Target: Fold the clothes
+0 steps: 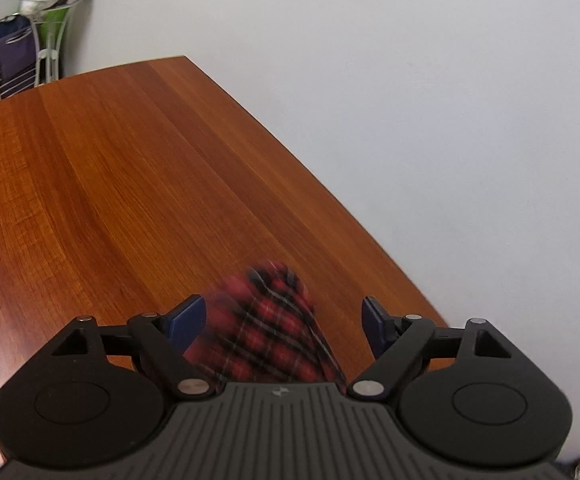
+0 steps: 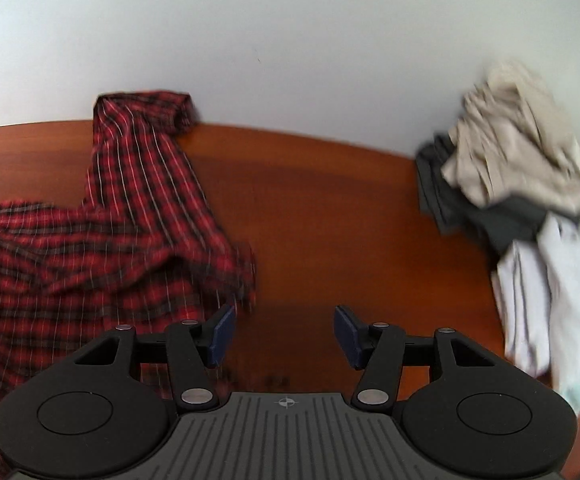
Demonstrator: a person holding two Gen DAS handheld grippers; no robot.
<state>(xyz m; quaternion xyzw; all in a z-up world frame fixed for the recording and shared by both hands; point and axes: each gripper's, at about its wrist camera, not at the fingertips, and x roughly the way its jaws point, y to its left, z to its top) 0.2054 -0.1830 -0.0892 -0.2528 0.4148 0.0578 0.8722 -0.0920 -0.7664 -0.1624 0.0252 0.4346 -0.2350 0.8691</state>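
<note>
Right wrist view shows the red plaid shirt point(image 2: 90, 240) spread rumpled over the left half of the wooden table point(image 2: 310, 220), one sleeve running up to the far edge, where its cuff bunches against the white wall point(image 2: 290, 40). In the left wrist view a blurred fold of the same shirt point(image 1: 274, 328) lies between the left gripper point(image 1: 284, 322) fingers, and the blue pads point(image 1: 188, 320) stand clear of the cloth on both sides, jaws spread wide and gripping nothing. The right gripper point(image 2: 284, 334) hangs tilted down over bare wood just beside the shirt's hem, its jaws about half apart and nothing between them; its left pad sits near the hem, though I cannot tell whether it touches. On the right end of the table lies a loose pile of clothes point(image 2: 522, 200): a beige garment point(image 2: 518, 148) on top, a dark grey one point(image 2: 490, 220) under it, and a white one point(image 2: 550, 300) spilling toward the near edge. Beyond the table's far left corner, in the left wrist view, a wire cart point(image 1: 10, 60) holds a purple bag, and beside it a white wire stand point(image 1: 56, 20) holds a white plastic bag with something green and purple
</note>
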